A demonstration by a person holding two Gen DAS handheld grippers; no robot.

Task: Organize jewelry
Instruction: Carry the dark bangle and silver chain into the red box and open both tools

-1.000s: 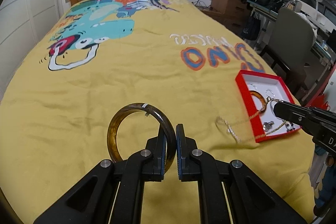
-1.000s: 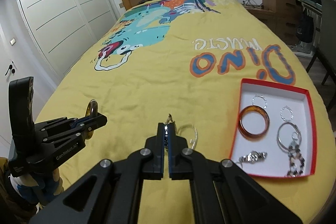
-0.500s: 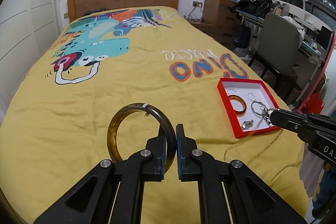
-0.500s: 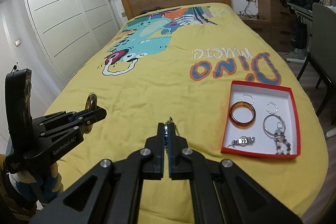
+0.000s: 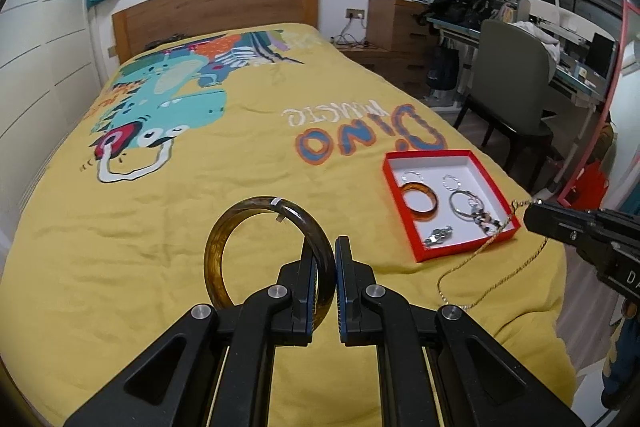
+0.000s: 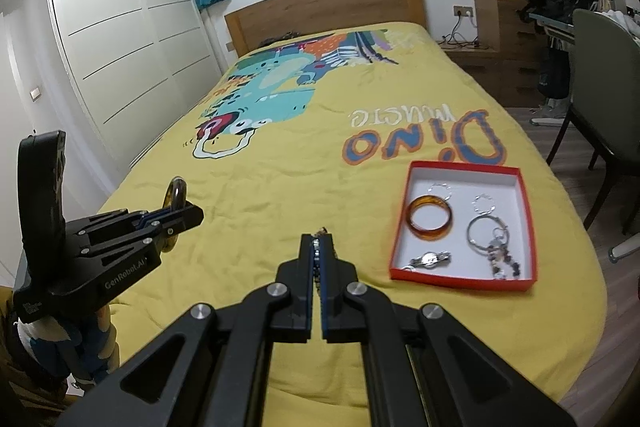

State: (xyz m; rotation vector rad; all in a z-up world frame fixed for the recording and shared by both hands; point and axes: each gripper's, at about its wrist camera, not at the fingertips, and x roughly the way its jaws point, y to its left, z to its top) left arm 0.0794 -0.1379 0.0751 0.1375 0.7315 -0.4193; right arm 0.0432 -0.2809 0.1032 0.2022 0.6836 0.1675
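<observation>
My left gripper (image 5: 327, 247) is shut on a dark amber bangle (image 5: 240, 223) and holds it upright above the yellow bedspread; the gripper also shows in the right wrist view (image 6: 192, 217). My right gripper (image 6: 317, 243) is shut on a gold chain necklace (image 5: 480, 259), which hangs from its tip (image 5: 536, 213) and loops down near the box's front corner. A red jewelry box (image 6: 524, 219) with a white inside lies on the bed at the right. It holds an orange bangle (image 6: 430, 218), thin hoops, a silver ring with a beaded charm and a small watch.
The bed (image 5: 200, 155) has a dinosaur print and a wooden headboard (image 5: 216, 7). A grey chair (image 5: 516, 75) and a cluttered desk stand to the right of the bed. White wardrobe doors (image 6: 120, 55) line the left wall.
Both grippers have drawn back and up from the bed, each with its piece still held. The necklace has lifted off the bedspread and now hangs beside the box.
</observation>
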